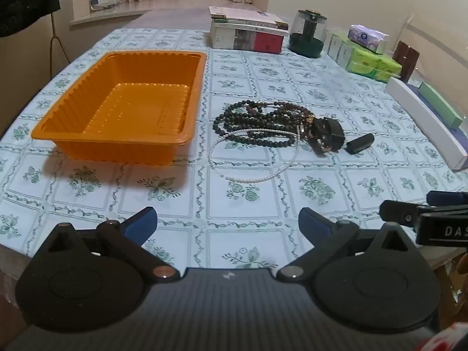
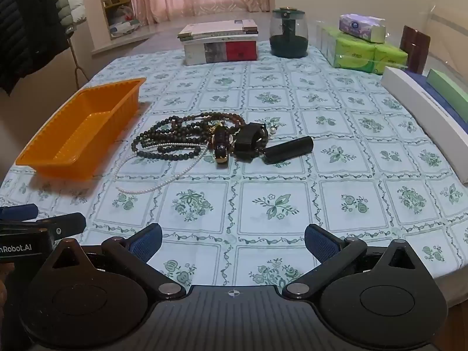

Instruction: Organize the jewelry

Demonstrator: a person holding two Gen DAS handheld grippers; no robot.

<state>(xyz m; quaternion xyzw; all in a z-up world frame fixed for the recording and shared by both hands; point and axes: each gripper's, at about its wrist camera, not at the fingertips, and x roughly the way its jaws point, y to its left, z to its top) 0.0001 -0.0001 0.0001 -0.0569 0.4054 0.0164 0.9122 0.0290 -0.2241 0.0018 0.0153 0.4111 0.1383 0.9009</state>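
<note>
1. The left gripper (image 1: 227, 223) hovers over the near edge of the flowered tablecloth (image 1: 251, 93), its blue-padded fingers spread wide apart with nothing between them.
2. The right gripper (image 2: 233, 242) hovers likewise, fingers wide apart and holding nothing. Each camera catches the other gripper at its frame edge.
3. The jewelry lies in a heap mid-table: dark bead strands (image 1: 251, 120) tangled together, with a white pearl necklace (image 1: 254, 172) looping out toward the near side.
4. The orange tray (image 1: 58, 130) sits just left of the heap, apart from it, and holds nothing visible.
5. The left view looks straight down into the tray, showing its ribbed walls and whole floor; the right view sees it obliquely at the far left.
6. The right view shows more clearly a black-and-gold piece (image 2: 220, 146), a black strap (image 2: 248, 140) and a black cylinder (image 2: 288, 149) on the heap's right side, plus two loose pearls beside the strap.
7. At the far edge stand stacked books (image 2: 219, 41), a dark glass jar (image 2: 288, 33) and tissue packs (image 2: 365, 49); flat boxes (image 2: 424, 108) lie along the right side.
</note>
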